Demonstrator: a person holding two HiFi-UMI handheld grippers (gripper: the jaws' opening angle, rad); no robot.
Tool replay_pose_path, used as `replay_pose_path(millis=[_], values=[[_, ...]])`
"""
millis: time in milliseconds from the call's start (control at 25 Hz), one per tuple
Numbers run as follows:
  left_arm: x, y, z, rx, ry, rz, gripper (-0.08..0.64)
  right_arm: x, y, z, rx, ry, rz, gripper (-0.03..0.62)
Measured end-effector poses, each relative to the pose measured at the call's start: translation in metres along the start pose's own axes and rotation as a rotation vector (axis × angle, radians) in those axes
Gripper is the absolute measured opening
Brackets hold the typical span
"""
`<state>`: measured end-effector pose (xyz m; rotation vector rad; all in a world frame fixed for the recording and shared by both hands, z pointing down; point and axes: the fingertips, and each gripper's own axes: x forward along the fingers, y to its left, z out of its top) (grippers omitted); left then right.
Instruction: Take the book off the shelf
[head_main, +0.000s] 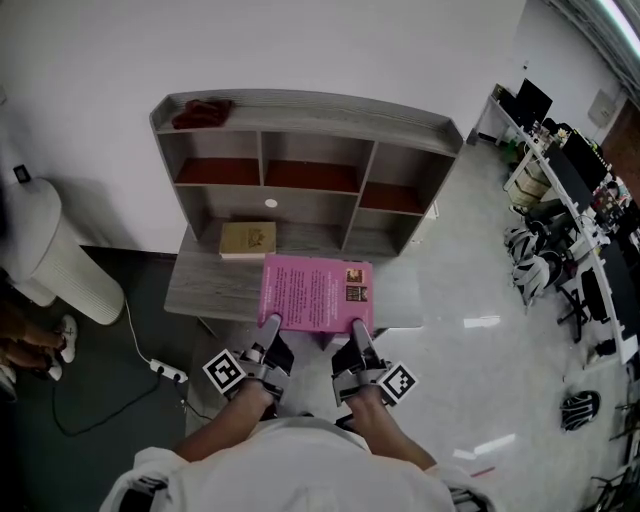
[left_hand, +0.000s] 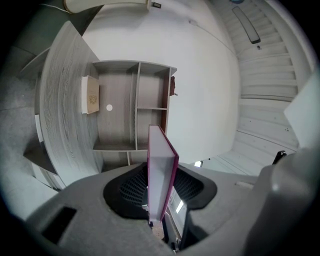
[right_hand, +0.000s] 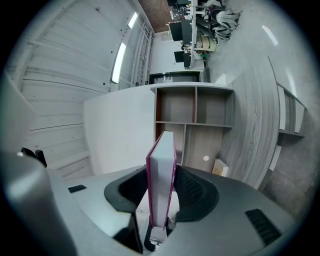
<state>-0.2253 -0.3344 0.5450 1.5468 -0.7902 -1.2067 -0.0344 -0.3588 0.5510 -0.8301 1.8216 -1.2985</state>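
Book (head_main: 316, 292) | my left gripper (head_main: 272, 323), right gripper (head_main: 356, 326) pinch its near edge | shallow bite: may droop, slip onto desk's (head_main: 200, 290) front edge.

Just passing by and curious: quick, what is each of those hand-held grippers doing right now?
Left hand-held gripper: closed on the near edge of the pink book.
Right hand-held gripper: closed on the same pink book.

Illegibly small cover print on the pink book (head_main: 316, 292) (likewise the tan book (head_main: 248, 240)); unidentifiable red lump (head_main: 202, 112) atop the shelf (head_main: 330, 103).
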Motion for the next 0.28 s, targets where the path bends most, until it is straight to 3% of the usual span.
replay_pose_path(millis=[280], values=[[0.0009, 0.004, -0.003, -0.016, -0.004, 0.002, 0.155, -0.0026, -0.0049, 0.0038, -0.027, 0.007, -0.032, 0.16]])
